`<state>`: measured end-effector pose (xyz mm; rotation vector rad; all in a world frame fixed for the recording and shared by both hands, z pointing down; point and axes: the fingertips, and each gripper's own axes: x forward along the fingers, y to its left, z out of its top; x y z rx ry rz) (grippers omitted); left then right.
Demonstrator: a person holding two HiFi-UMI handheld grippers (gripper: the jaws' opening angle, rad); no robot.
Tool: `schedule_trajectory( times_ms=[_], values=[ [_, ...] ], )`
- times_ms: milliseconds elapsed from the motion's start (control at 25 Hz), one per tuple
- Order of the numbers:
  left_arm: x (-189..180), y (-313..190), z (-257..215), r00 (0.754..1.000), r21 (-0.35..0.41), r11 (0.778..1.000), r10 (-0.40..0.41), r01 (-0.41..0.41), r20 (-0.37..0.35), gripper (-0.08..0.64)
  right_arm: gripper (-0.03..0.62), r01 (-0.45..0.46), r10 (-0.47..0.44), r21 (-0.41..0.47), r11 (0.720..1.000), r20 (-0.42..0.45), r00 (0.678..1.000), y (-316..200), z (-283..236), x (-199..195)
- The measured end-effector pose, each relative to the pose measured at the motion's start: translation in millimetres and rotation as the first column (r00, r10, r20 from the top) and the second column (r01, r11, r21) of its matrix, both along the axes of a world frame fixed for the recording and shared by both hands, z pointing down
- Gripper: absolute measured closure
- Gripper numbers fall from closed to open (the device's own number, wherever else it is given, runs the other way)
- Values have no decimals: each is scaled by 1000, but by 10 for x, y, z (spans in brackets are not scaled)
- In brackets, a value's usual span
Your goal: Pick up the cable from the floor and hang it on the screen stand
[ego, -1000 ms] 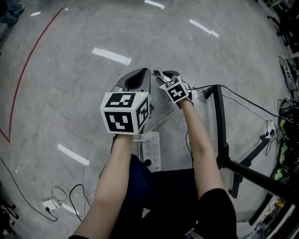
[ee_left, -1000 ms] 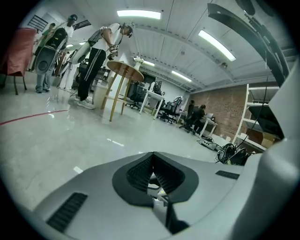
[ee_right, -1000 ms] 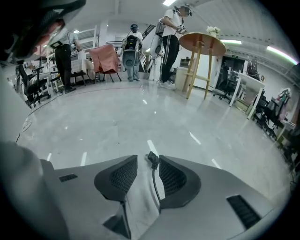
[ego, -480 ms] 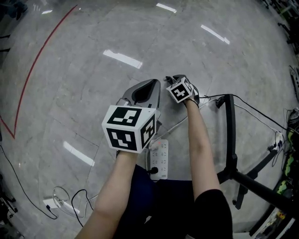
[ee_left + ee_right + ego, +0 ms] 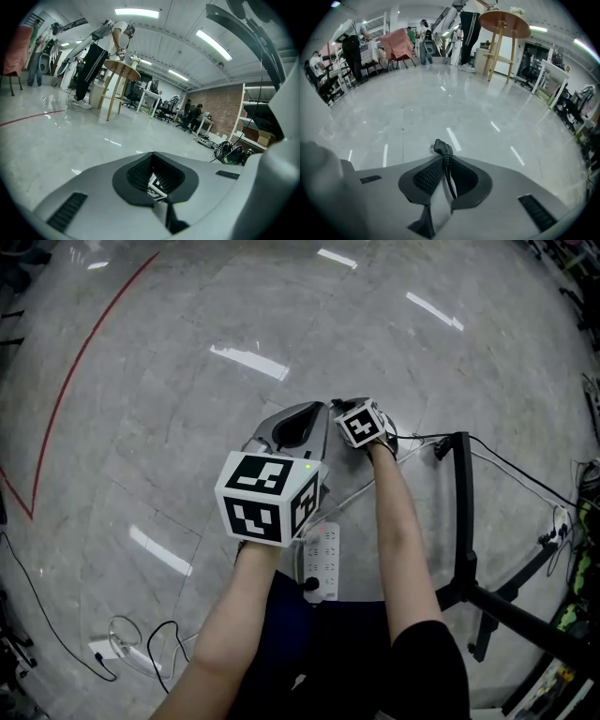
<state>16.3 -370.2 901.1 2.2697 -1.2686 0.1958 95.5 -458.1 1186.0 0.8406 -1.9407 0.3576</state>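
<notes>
Two bare forearms [image 5: 403,521] reached down and forward, each hand holding one grey, smooth moulded plastic gripper topped by a white cube printed with black square markers [image 5: 272,498]. The left gripper [image 5: 152,154] had its curved jaws pressed together at the tips with nothing between them, leaving a dark, ribbed teardrop hollow behind the tips. The right gripper [image 5: 443,158] sat just beyond it and lower. Its jaws had just been closing and pinched the thin black cable [image 5: 442,149], whose moulded plug stuck out past the tips, low over the floor.

Below the arms lay one white, oblong power strip [image 5: 323,554]. To the right stood the black screen stand [image 5: 461,512], one slim post on splayed legs, with thin black leads trailing from its base. One loose coil of white and black leads [image 5: 127,648] lay at the lower left.

The floor [image 5: 169,427] was polished grey stone, marbled and glossy, mirroring the ceiling's light strips, and crossed by one curved red line [image 5: 70,376]. Farther off stood one round wooden table [image 5: 504,21] on tall legs, and a brick wall [image 5: 220,101] closed a wide workshop hall.
</notes>
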Motion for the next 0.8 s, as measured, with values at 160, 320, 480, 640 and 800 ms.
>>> schedule_trajectory(
  times_ms=[160, 320, 480, 640, 800],
  values=[
    [10, 2, 9, 1000, 6, 1000, 2, -3, 12, 554, 522, -6, 6, 27, 1000, -4, 1000, 69, -95, -12],
    [12, -18, 47, 1000, -7, 1000, -6, 6, -17, 554, 523, -39, 37, 54, 998, 38, 999, 96, -279, 42],
    [56, -68, 90, 1000, -6, 1000, 4, -4, -4, 554, 523, -64, 55, 123, 990, 75, 996, 59, -713, 70],
    [92, -114, 62, 999, 22, 1000, 16, -17, 32, 554, 525, -66, 44, 254, 965, 91, 995, -39, -1304, 141],
    [110, -113, 120, 999, 5, 1000, 24, -24, 48, 554, 525, -71, 50, 349, 934, 68, 996, -138, -1750, 224]
  ],
)
